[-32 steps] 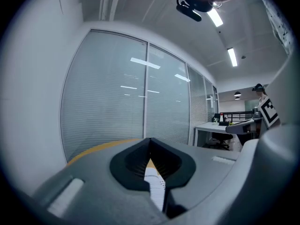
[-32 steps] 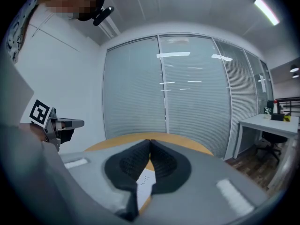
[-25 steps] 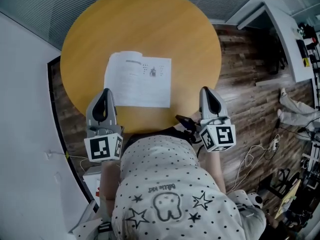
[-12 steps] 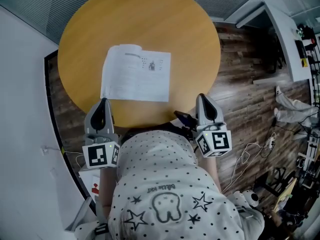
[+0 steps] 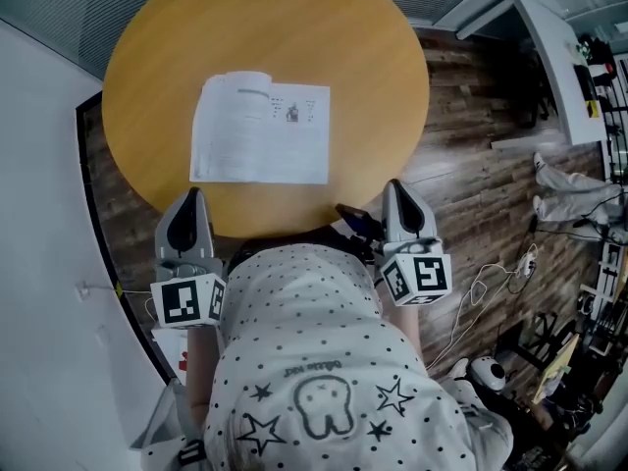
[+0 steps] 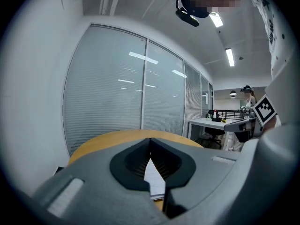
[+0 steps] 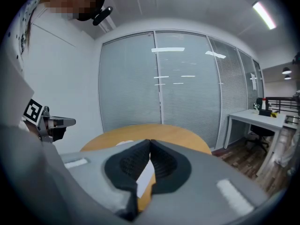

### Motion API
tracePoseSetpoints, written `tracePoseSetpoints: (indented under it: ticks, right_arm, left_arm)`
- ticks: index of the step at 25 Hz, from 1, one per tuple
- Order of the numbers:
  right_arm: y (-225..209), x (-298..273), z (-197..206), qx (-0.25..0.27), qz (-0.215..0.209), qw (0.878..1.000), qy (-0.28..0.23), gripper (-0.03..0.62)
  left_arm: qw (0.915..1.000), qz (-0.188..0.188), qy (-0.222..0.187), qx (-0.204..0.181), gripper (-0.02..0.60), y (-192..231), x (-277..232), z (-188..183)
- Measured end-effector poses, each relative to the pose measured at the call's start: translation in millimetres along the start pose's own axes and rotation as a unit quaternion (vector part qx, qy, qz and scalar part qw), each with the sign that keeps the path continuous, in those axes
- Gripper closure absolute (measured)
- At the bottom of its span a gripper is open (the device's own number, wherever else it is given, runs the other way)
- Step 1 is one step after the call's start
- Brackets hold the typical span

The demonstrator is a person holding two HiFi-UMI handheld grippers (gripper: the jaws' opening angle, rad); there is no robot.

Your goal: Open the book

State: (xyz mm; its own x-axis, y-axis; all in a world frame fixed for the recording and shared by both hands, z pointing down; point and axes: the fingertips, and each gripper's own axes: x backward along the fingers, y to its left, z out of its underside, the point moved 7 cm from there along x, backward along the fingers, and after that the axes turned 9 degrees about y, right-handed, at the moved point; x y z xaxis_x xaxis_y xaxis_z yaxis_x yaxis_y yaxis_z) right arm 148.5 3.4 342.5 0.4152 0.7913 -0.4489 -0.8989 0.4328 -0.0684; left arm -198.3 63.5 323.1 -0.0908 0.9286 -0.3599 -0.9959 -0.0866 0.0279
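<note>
The book (image 5: 260, 130) lies open on the round wooden table (image 5: 324, 37), white pages up, left of the table's middle. A strip of its pages (image 6: 157, 179) shows through the gap under the left jaws, and a sliver of the book (image 7: 144, 181) shows under the right jaws. My left gripper (image 5: 189, 200) is shut and empty, hanging just off the table's near edge, below the book's lower left corner. My right gripper (image 5: 397, 191) is also shut and empty, at the near right edge of the table, to the right of the book.
A white wall (image 5: 39, 214) runs close along the left. Dark wood floor (image 5: 481, 184) lies to the right, with a white desk (image 5: 554, 57), cables and clutter further right. A glass partition with blinds (image 7: 159, 83) stands behind the table. The other gripper's marker cube (image 6: 264, 108) shows at the right.
Both grippers have drawn back toward the person, away from the book and off the table's near edge. The book stays open and still.
</note>
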Motion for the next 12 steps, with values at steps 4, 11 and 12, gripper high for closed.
tracePoseSetpoints:
  ticks: [4,11,12]
  right_arm:
    - [8,-7,4,0.001,0.013,1.000,-0.004,0.590]
    - [7,-13,5,0.002,0.010,1.000,0.001,0.591]
    - [7,-15,5,0.004,0.008,1.000,0.001,0.591]
  left_arm:
    - [1.0000,0.000,-0.007,-0.007,0.571,17,-3,0]
    - [0.9998,0.000,-0.014,-0.014,0.571,18,-5,-7]
    - [0.9998,0.003,-0.014,-0.015,0.571,18,-7,-6]
